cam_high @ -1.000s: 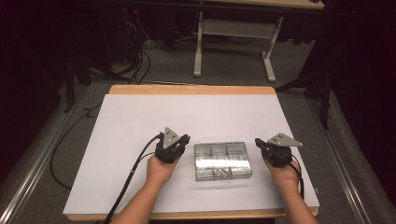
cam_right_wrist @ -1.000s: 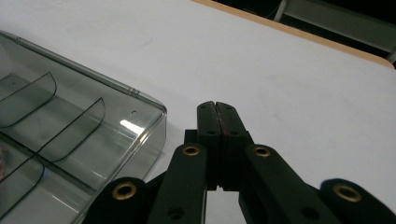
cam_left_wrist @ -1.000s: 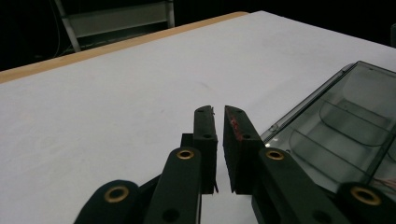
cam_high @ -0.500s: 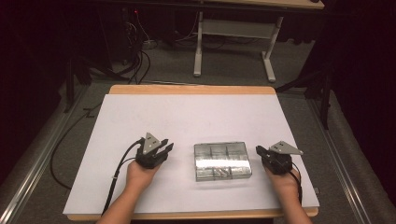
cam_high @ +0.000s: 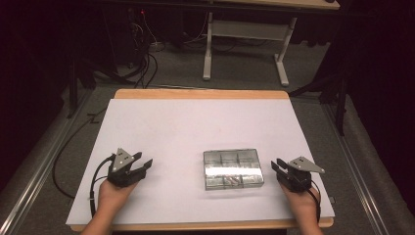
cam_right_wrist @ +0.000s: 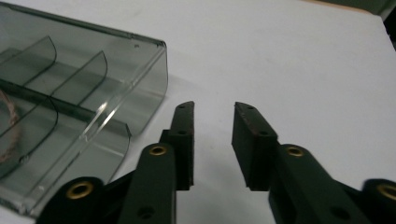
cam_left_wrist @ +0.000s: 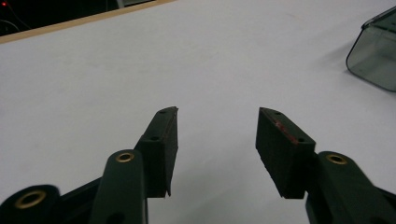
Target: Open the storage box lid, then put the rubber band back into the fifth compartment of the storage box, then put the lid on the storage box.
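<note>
Grippers flank a clear plastic compartment box [cam_high: 233,169] that lies flat on the white table cover [cam_high: 195,127], toward the near right part of the table. The left gripper [cam_high: 141,167] sits well apart from the box, out to its left, resting low over bare cover; in the left gripper view its jaws stand spread wide with nothing between them, and a corner of the box [cam_left_wrist: 376,56] shows at the far right. The right gripper [cam_high: 277,168] is just beside the box's right end, not touching it; in the right gripper view its jaws are parted, with a narrower gap and nothing between them, and the box wall [cam_right_wrist: 140,88] curves close on the left.

Inside the box, dividers mark off several compartments, and something thin and brownish [cam_right_wrist: 7,126] lies in one of them; what it is cannot be told. The lid looks closed from above, though this is not certain.

Judging by both hands empty and set off to either side, the handling of the box seems either finished or not begun; nothing shows a grip under way.
</note>
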Demonstrator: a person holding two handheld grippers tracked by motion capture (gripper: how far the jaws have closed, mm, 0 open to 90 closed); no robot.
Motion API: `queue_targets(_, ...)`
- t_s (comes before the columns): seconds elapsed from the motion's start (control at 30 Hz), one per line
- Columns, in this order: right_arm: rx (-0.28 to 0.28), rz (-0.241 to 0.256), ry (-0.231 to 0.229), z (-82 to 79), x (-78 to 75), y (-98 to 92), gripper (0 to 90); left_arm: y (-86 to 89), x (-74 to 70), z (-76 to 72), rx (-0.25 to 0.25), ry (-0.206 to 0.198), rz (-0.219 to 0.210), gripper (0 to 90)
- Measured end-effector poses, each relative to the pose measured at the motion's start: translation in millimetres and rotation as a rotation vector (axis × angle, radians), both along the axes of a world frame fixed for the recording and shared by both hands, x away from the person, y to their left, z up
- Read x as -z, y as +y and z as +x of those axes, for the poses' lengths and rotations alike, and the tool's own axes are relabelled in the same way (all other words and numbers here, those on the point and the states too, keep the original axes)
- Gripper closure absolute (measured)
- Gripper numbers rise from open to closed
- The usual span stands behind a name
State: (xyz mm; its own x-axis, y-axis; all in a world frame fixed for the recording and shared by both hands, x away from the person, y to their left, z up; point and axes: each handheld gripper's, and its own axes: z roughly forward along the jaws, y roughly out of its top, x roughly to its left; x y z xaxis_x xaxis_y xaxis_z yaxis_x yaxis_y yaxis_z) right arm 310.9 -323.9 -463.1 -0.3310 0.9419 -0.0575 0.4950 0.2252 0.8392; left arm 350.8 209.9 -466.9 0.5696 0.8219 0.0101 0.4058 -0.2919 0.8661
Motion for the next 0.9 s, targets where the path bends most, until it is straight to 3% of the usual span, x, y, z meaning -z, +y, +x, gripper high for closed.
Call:
queue_targets(0.17,0.04,-0.003,0.009,-13.0,4.0,-4.6,58.0,21.8,8.3,-14.3,-0.033,0.014,0.004,36.7)
queue_targets(0.33,0.076,-0.007,0.0,-23.6,8.9,-10.8,55.1,31.3,11.9,-22.3,-0.049,0.026,0.018,30.5)
queue_targets(0.47,0.095,0.005,-0.028,-28.3,10.1,-13.9,52.6,30.5,14.8,-24.8,-0.045,0.031,0.041,27.8)
queue_targets(0.6,0.103,-0.006,-0.025,-28.2,11.0,-12.3,52.0,27.0,15.6,-27.5,-0.045,0.01,0.072,26.0)
queue_targets(0.9,0.119,0.046,-0.071,-34.1,13.6,-17.0,48.5,26.9,16.7,-30.8,-0.05,-0.007,0.073,24.8)
